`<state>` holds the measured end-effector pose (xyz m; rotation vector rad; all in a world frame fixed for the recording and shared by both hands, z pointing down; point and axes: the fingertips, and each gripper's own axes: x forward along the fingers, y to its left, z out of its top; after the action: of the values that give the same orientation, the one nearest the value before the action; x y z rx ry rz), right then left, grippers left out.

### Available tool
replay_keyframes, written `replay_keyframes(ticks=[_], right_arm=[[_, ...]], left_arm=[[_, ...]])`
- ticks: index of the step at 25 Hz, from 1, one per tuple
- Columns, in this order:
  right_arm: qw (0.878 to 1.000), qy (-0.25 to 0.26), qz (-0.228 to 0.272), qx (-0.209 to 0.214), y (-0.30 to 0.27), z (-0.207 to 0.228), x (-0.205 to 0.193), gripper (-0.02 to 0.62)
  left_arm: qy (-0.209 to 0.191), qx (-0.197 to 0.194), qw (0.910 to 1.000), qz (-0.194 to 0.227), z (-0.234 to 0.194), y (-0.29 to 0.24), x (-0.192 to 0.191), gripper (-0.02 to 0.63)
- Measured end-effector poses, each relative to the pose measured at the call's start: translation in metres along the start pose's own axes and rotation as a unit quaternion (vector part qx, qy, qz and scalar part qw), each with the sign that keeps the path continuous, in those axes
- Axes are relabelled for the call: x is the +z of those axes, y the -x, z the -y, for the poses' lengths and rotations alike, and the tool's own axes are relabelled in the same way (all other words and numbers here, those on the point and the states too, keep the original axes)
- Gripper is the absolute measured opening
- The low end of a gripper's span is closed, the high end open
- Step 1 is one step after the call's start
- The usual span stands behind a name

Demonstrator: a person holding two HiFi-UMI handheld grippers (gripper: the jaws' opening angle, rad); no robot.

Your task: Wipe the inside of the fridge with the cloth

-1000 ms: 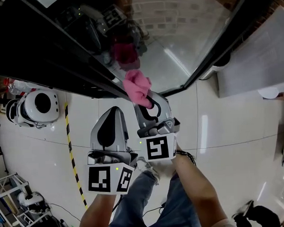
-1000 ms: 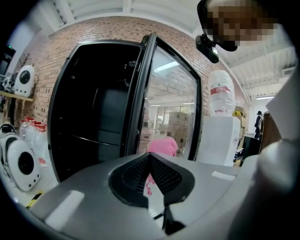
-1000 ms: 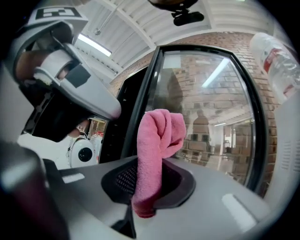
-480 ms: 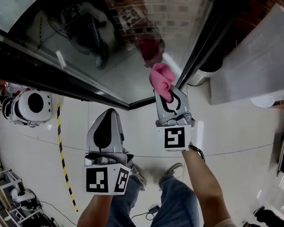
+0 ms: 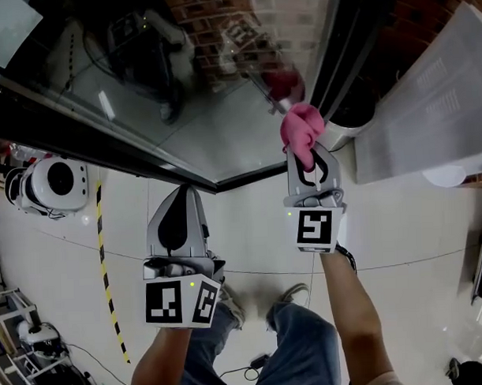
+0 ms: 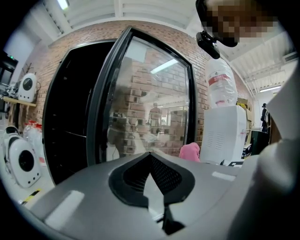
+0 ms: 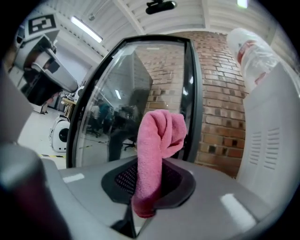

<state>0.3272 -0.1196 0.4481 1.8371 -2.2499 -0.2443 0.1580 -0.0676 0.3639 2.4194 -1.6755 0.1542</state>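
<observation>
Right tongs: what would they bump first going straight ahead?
Probably the glass door near its black right edge; the pink cloth in the right tongs would touch first. Depth is unclear.

The fridge interior [image 6: 70, 108] shows only black, and the right hand-held gripper [image 7: 148, 187] hides the cloth [image 7: 158, 138] at its lower end.
</observation>
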Motion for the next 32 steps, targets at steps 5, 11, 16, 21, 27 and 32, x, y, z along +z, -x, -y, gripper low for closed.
replay_keyframes(ticks=[5,11,16,21,27,32], right_arm=[[0.997,-0.029,0.051,0.042,0.015,-0.054,0.062,0.061],[0.984,-0.103,0.068,0.131,0.018,-0.163,0.089,0.061],[0.981,-0.064,0.058,0.174,0.004,-0.215,0.067,0.061],[0.976,-0.042,0.078,0.198,-0.007,-0.246,0.045,0.061],[0.969,-0.024,0.099,0.224,-0.016,-0.268,0.027,0.061],[0.967,-0.002,0.124,0.222,-0.017,-0.268,0.019,0.061]], left_arm=[[-0.01,0.001,0.9998,0.017,-0.012,0.005,0.005,0.012],[-0.002,0.021,0.9992,0.034,-0.051,0.016,-0.007,0.012],[0.007,0.027,0.9991,0.032,-0.084,0.019,-0.04,0.012],[0.01,0.034,0.998,0.053,-0.108,0.018,-0.065,0.012],[0.031,0.027,0.9959,0.08,-0.126,0.014,-0.094,0.012],[0.026,0.024,0.9944,0.1,-0.125,0.004,-0.116,0.012]])
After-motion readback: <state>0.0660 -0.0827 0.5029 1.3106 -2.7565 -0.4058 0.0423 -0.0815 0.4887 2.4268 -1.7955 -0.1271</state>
